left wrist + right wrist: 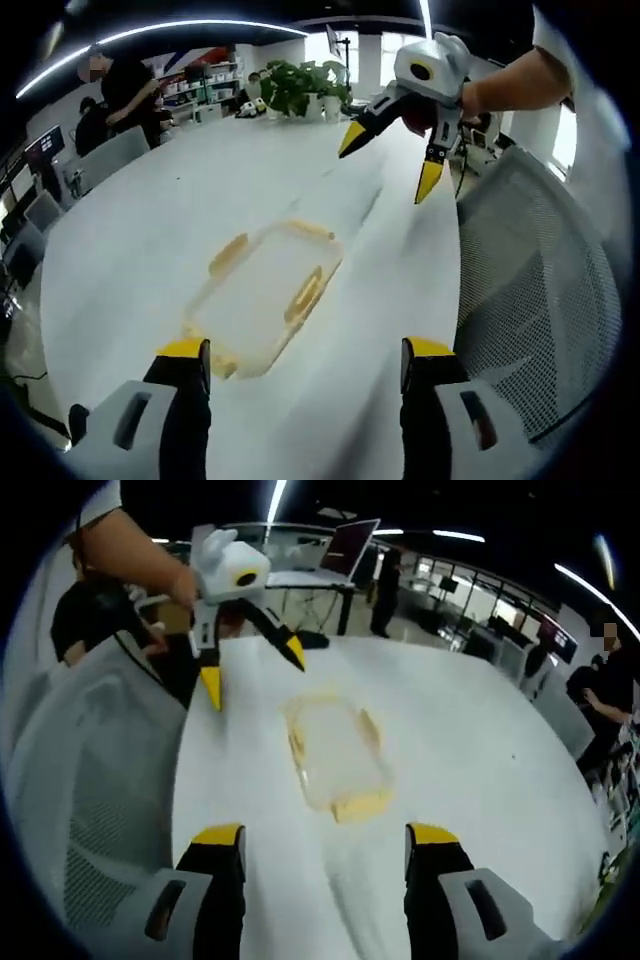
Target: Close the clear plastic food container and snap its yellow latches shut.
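A clear plastic food container point(262, 298) with yellow latches point(304, 296) lies flat on the white table point(140, 230). Its lid seems to rest on it; I cannot tell whether the latches are snapped. My left gripper point(305, 355) is open just short of the container's near end, holding nothing. The right gripper point(390, 165) hovers open above the table beyond the container, held by a hand. In the right gripper view the container point(335, 750) lies ahead of my open right gripper point(325, 835), and the left gripper point(253, 675) hangs open past its far end.
A grey mesh chair point(530, 280) stands against the table edge beside the container, also seen as the chair point(90, 770). Potted plants point(305, 85) sit at the far end of the table. A laptop point(345, 545) and people point(600, 695) are in the background.
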Motion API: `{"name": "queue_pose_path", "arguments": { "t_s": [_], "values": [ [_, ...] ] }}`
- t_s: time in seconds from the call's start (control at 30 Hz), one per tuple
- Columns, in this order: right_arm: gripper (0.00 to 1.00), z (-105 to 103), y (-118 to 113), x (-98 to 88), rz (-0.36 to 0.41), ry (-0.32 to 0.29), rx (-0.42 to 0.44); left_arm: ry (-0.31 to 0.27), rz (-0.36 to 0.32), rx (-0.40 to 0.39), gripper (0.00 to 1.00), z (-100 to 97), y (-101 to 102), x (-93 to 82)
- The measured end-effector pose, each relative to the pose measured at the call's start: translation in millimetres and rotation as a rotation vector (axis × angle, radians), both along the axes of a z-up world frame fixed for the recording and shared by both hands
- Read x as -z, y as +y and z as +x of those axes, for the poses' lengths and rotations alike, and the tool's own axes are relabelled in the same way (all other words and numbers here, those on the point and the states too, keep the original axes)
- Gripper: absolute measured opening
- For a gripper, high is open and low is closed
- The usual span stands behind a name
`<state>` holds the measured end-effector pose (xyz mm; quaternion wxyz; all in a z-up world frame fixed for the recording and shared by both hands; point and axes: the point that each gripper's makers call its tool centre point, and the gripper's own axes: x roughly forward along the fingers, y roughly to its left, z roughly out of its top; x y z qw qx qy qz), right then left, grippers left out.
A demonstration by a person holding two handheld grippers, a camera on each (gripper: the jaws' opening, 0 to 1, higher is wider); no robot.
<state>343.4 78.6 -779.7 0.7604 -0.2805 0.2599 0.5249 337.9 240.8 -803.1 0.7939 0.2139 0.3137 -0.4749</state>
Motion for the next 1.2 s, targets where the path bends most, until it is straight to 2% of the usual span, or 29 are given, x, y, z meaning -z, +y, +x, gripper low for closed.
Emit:
{"name": "queue_pose_path", "arguments": {
  "t_s": [0.37,0.6,1.2],
  "values": [
    [0.63,9,11,0.1,-0.025,0.011,-0.045,0.006,0.053,0.054,0.76,5.7,8,6.9],
    [0.63,14,15,6.4,-0.060,0.013,-0.081,0.015,0.088,0.096,0.76,6.5,10,12.6],
    [0.62,33,25,21.4,-0.126,0.031,-0.132,0.009,0.164,0.178,0.74,24.2,16,17.8]
  ]
}}
